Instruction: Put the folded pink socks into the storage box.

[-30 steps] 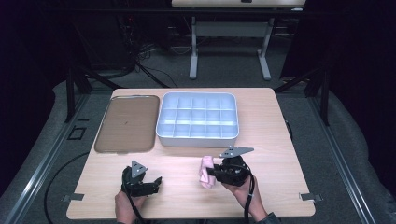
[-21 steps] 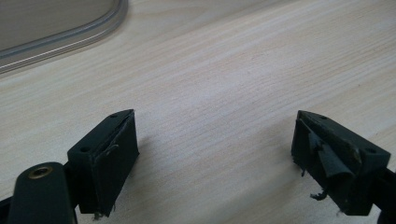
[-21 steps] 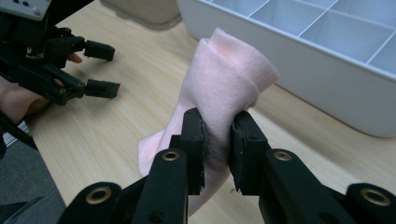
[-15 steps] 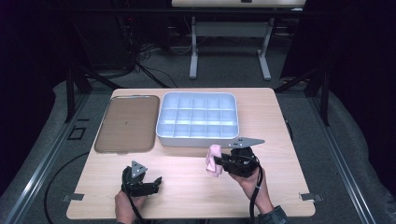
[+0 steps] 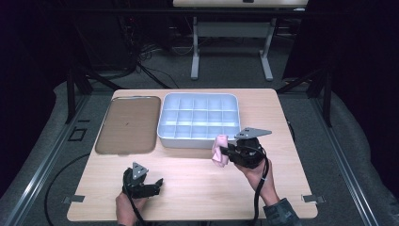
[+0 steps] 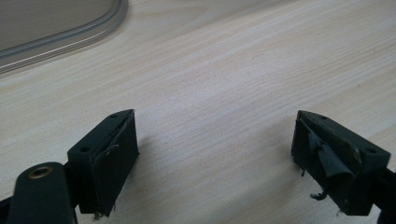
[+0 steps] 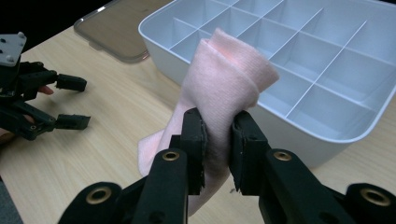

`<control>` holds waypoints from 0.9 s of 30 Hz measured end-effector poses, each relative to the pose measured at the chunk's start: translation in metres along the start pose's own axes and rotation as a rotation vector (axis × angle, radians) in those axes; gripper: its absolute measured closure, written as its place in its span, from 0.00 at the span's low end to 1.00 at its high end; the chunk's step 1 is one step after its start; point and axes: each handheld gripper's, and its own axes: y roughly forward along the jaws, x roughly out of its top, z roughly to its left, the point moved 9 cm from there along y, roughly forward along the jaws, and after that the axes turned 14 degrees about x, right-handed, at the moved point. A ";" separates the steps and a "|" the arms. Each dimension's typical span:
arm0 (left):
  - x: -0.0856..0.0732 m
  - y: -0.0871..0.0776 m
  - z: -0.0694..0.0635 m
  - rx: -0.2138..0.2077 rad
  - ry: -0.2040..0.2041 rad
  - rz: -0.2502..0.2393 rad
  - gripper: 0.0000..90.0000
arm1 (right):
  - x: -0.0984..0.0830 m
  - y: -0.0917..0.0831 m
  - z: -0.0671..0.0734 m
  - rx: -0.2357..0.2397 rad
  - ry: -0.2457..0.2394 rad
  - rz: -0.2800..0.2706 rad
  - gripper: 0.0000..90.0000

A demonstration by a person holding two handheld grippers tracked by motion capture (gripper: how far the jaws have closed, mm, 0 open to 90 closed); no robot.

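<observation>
At the left of the wooden table [image 5: 197,188] lies a flat brown lid [image 5: 127,123] with a pale rounded rim, nothing resting on it; its corner also shows at the top left of the left gripper view. Near the table's front edge, below that lid, the left gripper [image 5: 149,184] sits low over bare wood in the person's left hand [image 5: 126,211], its jaws spread wide with nothing between them, as the left gripper view makes plain. Just to the right of the lid stands the white divided box [image 5: 162,127], a shallow tray split by thin walls into rows of small compartments; every compartment that can be seen holds nothing. In front of the box's near wall, toward its right end, the right gripper [image 5: 225,153] is clenched on a pink folded cloth [image 5: 219,149]. In the right gripper view the two pads pinch the cloth at its middle, its rolled top rising above the jaws in front of the box's near corner and its loose end hanging below them, off the table.
</observation>
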 end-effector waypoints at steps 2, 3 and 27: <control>0.000 0.000 0.000 0.000 0.000 0.000 0.16 | 0.004 -0.001 -0.001 -0.009 -0.002 -0.015 0.86; 0.000 0.000 0.000 0.000 0.000 0.000 0.16 | 0.005 -0.002 -0.002 -0.012 -0.010 -0.006 0.86; 0.000 0.000 0.000 0.000 0.000 0.000 0.16 | 0.045 -0.010 -0.045 -0.148 -0.027 -0.049 0.86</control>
